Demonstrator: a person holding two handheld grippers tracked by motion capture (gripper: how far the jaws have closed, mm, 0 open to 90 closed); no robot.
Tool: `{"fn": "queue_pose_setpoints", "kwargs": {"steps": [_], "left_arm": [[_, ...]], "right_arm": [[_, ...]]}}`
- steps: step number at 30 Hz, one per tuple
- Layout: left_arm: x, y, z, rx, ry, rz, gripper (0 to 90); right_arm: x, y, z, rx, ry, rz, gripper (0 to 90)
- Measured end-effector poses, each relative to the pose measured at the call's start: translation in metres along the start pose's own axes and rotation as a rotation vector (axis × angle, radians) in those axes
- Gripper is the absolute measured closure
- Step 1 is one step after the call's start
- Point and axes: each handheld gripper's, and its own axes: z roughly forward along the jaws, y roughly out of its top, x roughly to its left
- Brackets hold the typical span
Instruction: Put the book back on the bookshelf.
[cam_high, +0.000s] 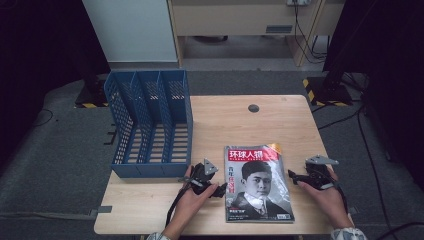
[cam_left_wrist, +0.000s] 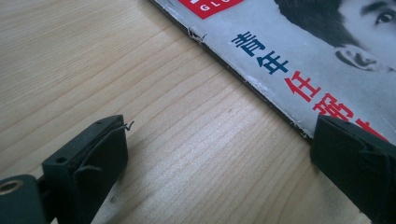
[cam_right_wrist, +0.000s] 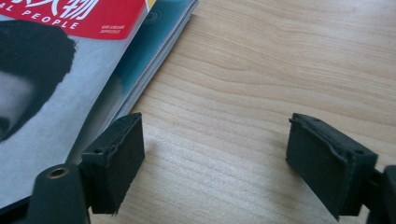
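1. The wooden table (cam_high: 150, 210) carries everything, with a dark round hole (cam_high: 253, 108) near its far edge.
2. A blue file rack (cam_high: 150, 125) with three slots stands upright on the table's left part.
3. A magazine (cam_high: 257, 182) lies flat, cover up, near the front edge, right of the rack and between the two hands; a second, teal-covered issue peeks out beneath it in the right gripper view.
4. The left gripper (cam_high: 214, 187) rests just beside the magazine's left edge, jaws spread wide; one jaw sits at that edge.
5. The right gripper (cam_high: 295, 176) lies by the magazine's right edge, jaws wide apart, holding nothing.
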Motion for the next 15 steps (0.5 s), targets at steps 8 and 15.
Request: {"fn": "queue_pose_setpoints", "kwargs": {"steps": [8, 15], "left_arm": [[-0.002, 0.005, -0.007, -0.04, -0.017, -0.022, 7.0], [-0.017, 0.01, -0.011, -0.099, -0.07, 0.013, 7.2]], "right_arm": [[0.005, 0.007, -0.013, -0.058, 0.02, 0.016, 19.0], [0.019, 0.012, -0.013, -0.075, 0.095, -0.005, 14.8]]}}
